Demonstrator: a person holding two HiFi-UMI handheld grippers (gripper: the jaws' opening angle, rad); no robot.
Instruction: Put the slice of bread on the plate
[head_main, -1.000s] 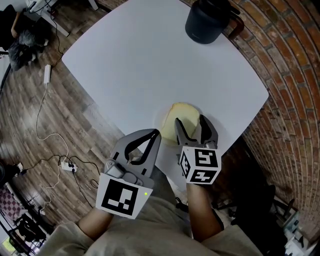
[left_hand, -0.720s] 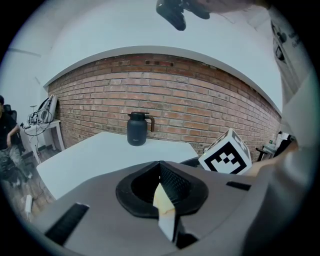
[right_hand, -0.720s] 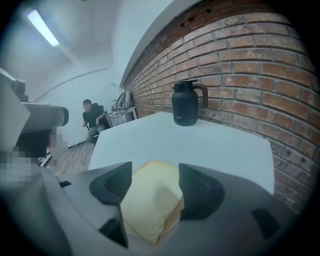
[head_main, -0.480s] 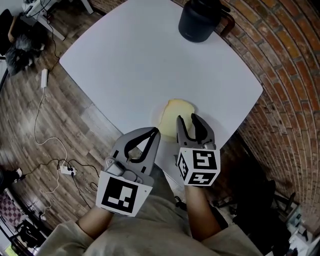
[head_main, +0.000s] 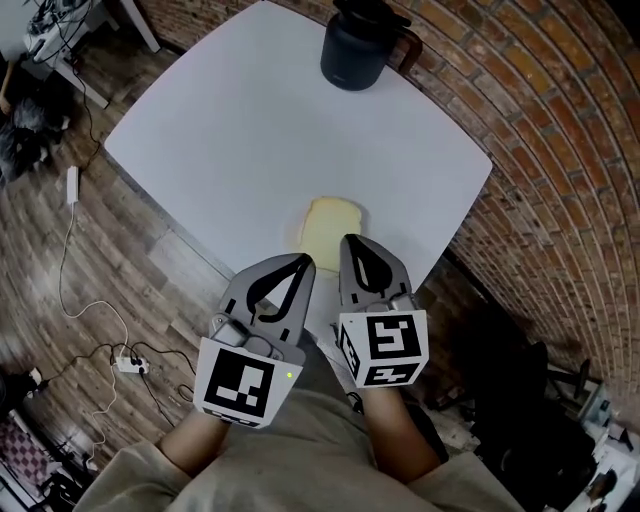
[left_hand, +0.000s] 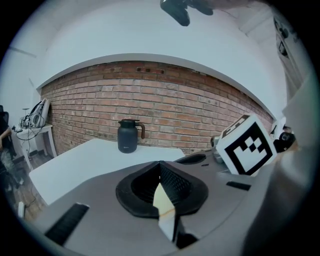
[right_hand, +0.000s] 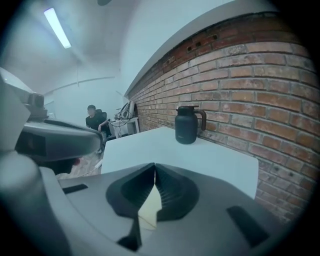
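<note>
Grey plastic jaws with ribbed black pads meet at the tips on both grippers. The left gripper (head_main: 305, 262) is clenched on nothing; the right gripper (head_main: 350, 240) has just been closing, and it too is empty. Just beyond them a pale, rounded bread slice (head_main: 330, 226) lies flat on a white plate (head_main: 302, 238), near the edge of a smooth white table (head_main: 250, 120). A dark lidded jug (head_main: 355, 52) stands at the far corner. Brick wall (head_main: 540, 130) on one side, plank floor (head_main: 110, 270) on the other.

Left gripper (head_main: 303, 263) jaws together; right gripper (head_main: 350, 242) beside it (just closed, nothing between).
</note>
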